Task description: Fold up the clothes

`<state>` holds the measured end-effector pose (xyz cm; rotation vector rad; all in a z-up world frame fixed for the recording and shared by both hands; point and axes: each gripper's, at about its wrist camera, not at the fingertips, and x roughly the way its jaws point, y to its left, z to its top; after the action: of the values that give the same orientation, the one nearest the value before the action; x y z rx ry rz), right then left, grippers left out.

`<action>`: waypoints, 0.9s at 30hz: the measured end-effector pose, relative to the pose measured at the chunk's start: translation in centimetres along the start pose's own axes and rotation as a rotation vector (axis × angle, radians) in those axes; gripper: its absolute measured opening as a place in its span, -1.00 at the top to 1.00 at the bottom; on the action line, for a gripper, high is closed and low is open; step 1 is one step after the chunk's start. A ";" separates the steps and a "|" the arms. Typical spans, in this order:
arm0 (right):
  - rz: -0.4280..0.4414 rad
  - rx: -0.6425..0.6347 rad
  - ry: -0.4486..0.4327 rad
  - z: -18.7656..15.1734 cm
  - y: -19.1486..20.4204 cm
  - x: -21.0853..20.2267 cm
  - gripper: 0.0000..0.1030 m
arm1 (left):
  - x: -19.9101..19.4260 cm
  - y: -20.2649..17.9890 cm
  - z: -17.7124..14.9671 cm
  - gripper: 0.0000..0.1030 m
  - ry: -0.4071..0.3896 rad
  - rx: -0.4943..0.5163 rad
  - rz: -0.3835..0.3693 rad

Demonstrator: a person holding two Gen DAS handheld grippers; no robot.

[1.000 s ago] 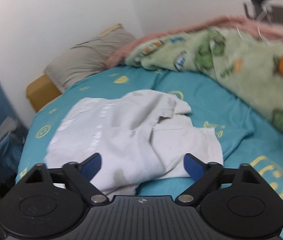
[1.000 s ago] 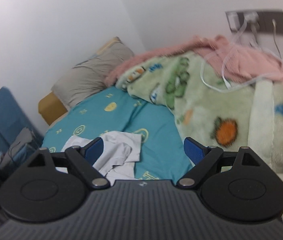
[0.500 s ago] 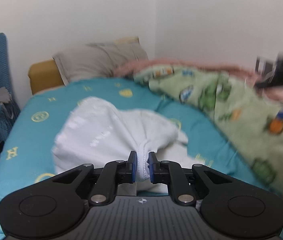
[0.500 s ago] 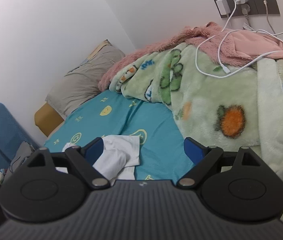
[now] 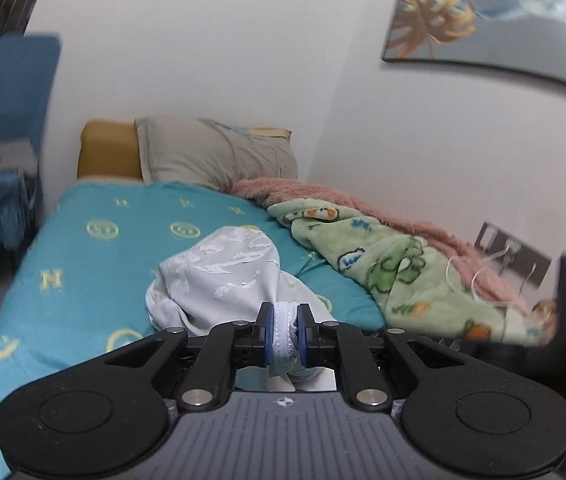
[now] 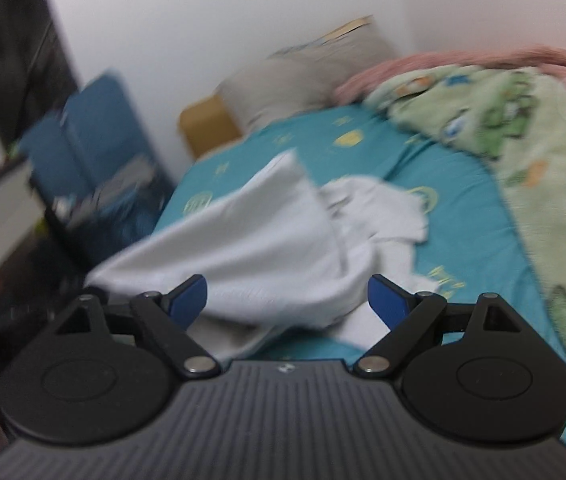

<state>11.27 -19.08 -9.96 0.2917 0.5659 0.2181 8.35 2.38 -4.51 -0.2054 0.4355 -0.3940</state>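
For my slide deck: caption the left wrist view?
Left claw pinching a white garment edge above the teal bedsheet.

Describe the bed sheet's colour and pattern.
The bed sheet is teal with pale yellow symbols, clearest in the left wrist view.

Two grippers: left gripper point(image 5: 283, 326) and right gripper point(image 6: 287, 298). One white garment point(image 5: 227, 276), one bed sheet point(image 5: 95, 256) in teal, one grey pillow point(image 5: 215, 156), one yellow cushion point(image 5: 107, 152) beside it, two blankets, namely green blanket point(image 5: 395, 268) and pink blanket point(image 5: 323, 196). One picture point(image 5: 483, 20) on the wall, one socket plate point(image 5: 511, 252), and blue chairs point(image 5: 3, 120), number hard to tell through the blur.
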 end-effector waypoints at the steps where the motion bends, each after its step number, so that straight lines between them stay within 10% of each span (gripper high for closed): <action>1: 0.012 -0.020 0.015 -0.2 0.6 0.8 -0.72 | 0.2 0.3 0.1 0.75 -0.002 -0.008 -0.005; 7: 0.057 -0.071 0.083 -0.8 1.9 5.9 -0.72 | 0.7 2.1 0.0 0.74 -0.006 -0.066 0.000; 12: 0.057 0.109 -0.025 0.3 -1.3 6.5 -0.72 | 1.3 3.2 -0.3 0.74 0.016 -0.097 0.012; 27: -0.227 0.135 -0.009 0.6 -5.3 8.7 -0.72 | 2.2 1.8 -0.8 0.74 0.003 -0.083 0.044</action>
<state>19.42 -21.75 -15.53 0.3559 0.6014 -0.0411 10.37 3.03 -6.54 -0.2757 0.4587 -0.3330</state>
